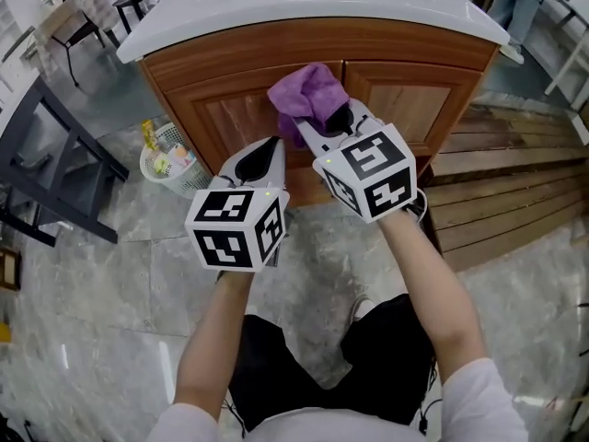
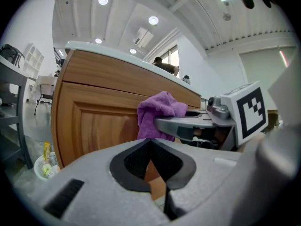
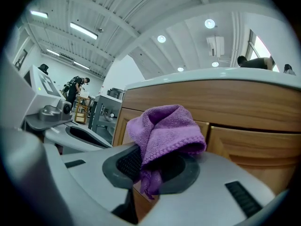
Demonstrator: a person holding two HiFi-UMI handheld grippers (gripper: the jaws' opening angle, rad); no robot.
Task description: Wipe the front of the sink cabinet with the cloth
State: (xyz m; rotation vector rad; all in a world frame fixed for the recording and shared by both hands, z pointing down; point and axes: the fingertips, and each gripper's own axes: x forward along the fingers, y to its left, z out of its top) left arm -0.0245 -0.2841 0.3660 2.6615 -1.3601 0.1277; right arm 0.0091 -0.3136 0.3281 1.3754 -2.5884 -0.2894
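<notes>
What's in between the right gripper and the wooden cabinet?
The purple cloth. The right gripper pinches it in its fingers, and it bunches up just in front of the cabinet door. The right gripper view shows it best.

Purple cloth (image 1: pixel 308 95) at the front of the brown sink cabinet (image 1: pixel 221 109)

The purple cloth is soft and bunched up. The jaws of the right gripper (image 1: pixel 322 129) pinch it, with a puffy fold poking up and a small end hanging down. It is right up by the wood, near where the two doors meet. The sink cabinet is brown wood with a white top, and its doors are closed.
</notes>
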